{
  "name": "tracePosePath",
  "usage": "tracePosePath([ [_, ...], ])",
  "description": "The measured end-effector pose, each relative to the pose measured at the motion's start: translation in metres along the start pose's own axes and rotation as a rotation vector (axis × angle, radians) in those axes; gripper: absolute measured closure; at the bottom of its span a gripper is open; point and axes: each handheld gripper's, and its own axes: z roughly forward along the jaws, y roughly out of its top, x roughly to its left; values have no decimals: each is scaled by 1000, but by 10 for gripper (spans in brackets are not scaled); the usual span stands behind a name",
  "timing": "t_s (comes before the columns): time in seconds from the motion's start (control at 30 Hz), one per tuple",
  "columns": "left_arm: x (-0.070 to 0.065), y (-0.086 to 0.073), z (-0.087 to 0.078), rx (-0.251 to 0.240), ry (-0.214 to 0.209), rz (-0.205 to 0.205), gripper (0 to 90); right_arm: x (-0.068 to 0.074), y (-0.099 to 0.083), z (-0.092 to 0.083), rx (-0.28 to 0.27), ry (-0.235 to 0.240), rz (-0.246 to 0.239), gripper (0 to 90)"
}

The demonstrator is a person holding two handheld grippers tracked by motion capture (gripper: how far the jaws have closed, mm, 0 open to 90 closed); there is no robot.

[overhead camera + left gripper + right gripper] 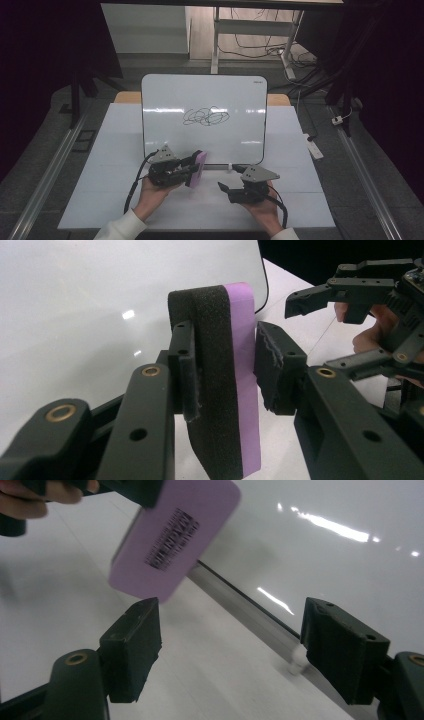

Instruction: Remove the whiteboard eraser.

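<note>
White bench (125, 200) carries a scribbled whiteboard (165, 95); left hand-held gripper (194, 166) clamps the eraser (198, 168) felt-side boardward for wiping, right hand-held gripper (229, 178) gapes empty.

The eraser (225, 380) has a purple back with black print and a black foam face. The whiteboard (204, 107) is glossy white with a black scribble (206, 116). Both grippers (192, 167) (228, 179) are black, with 1 grey plate each. The table (125, 175) is white.
</note>
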Motion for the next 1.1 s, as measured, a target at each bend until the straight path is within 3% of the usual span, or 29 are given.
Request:
tracePosePath([
  [0.47, -4, -2, 6, 8, -9, 8, 625, 20, 10, 28, 3, 69, 31, 217],
  [0.53, -5, -2, 6, 8, -11, 10, 625, 22, 10, 33, 5, 82, 40, 216],
  [0.57, -5, -2, 7, 8, -12, 12, 624, 22, 11, 37, 5, 95, 67, 216],
  [1.1, -10, -2, 7, -14, -31, 7, 624, 24, 11, 50, 7, 110, 122, 233],
])
